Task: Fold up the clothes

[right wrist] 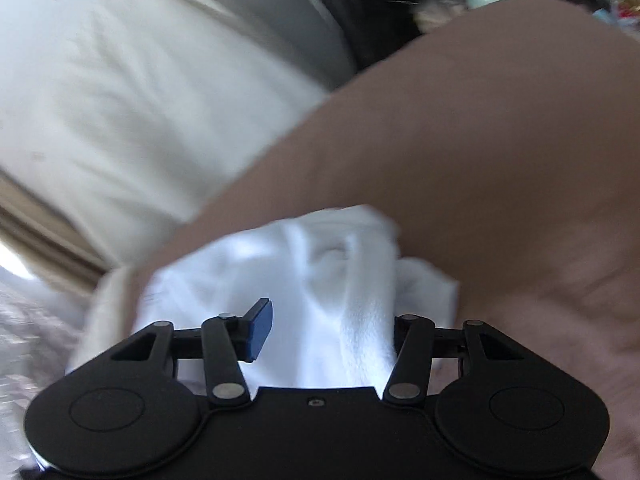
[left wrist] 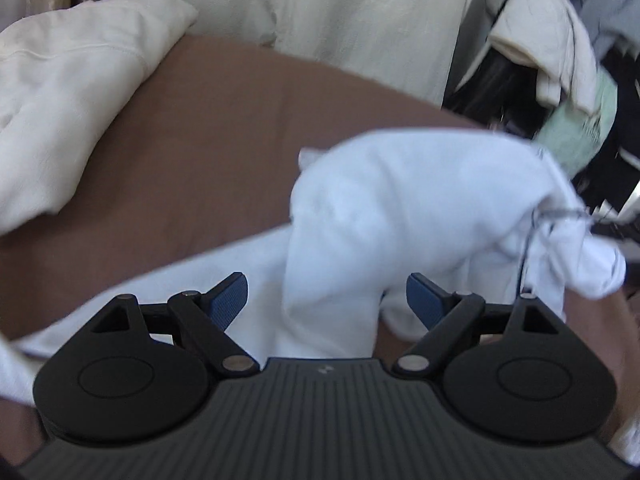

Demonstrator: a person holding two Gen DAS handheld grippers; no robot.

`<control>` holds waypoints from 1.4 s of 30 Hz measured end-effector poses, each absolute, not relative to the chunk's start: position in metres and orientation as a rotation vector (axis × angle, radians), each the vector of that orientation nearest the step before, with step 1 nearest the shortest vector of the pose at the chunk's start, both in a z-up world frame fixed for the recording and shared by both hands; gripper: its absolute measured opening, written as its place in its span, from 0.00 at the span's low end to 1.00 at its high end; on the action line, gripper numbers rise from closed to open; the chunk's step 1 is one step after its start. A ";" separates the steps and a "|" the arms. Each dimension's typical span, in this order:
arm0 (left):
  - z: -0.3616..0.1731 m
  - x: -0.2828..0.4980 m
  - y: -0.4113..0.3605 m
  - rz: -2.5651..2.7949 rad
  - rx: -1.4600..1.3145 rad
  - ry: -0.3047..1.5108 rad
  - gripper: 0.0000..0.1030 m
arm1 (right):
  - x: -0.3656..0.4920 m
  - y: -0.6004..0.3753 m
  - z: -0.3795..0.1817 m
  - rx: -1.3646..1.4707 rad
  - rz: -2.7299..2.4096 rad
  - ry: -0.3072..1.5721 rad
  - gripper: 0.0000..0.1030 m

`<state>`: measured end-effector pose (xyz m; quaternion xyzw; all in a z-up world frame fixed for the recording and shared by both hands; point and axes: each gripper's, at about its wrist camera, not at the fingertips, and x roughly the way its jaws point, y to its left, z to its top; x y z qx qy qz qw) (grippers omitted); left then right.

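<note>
A brown sheet point(left wrist: 224, 120) covers the bed, with a cream pillow point(left wrist: 68, 92) at its far left and a heap of mixed clothes point(left wrist: 560, 80) beyond its right edge. On the sheet lies a white garment point(left wrist: 400, 200), bunched into a loose mound. In the left wrist view the left gripper point(left wrist: 326, 300) has its jaws spread wide; a fold of the garment runs down between the two blue pads point(left wrist: 230, 300), but neither pad presses on it. In the right wrist view the picture is blurred. The right gripper point(right wrist: 328, 330) also stands wide apart, and the white garment point(right wrist: 312, 280) fills the gap between its fingers; the left pad point(right wrist: 260, 328) is visible, the right one is hidden behind the cloth.
</note>
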<state>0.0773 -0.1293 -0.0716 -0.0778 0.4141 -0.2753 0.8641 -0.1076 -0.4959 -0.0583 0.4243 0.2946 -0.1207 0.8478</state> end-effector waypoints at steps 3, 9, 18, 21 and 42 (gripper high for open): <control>-0.078 0.077 -0.133 -0.549 -0.122 0.860 0.84 | -0.119 -0.477 -0.057 0.858 -0.178 0.594 0.57; -0.088 0.080 -0.137 -0.526 -0.047 0.868 0.84 | -0.092 -0.455 -0.060 0.725 -0.102 0.682 0.60; -0.097 0.077 -0.160 -0.553 0.063 0.819 0.91 | -0.078 -0.466 -0.116 0.730 -0.205 0.886 0.60; -0.101 0.078 -0.161 -0.575 0.071 0.815 0.93 | -0.077 -0.463 -0.111 0.692 -0.205 0.925 0.60; -0.077 0.063 -0.166 -0.504 0.228 0.514 0.18 | -0.068 -0.468 -0.048 -0.055 -0.525 0.545 0.43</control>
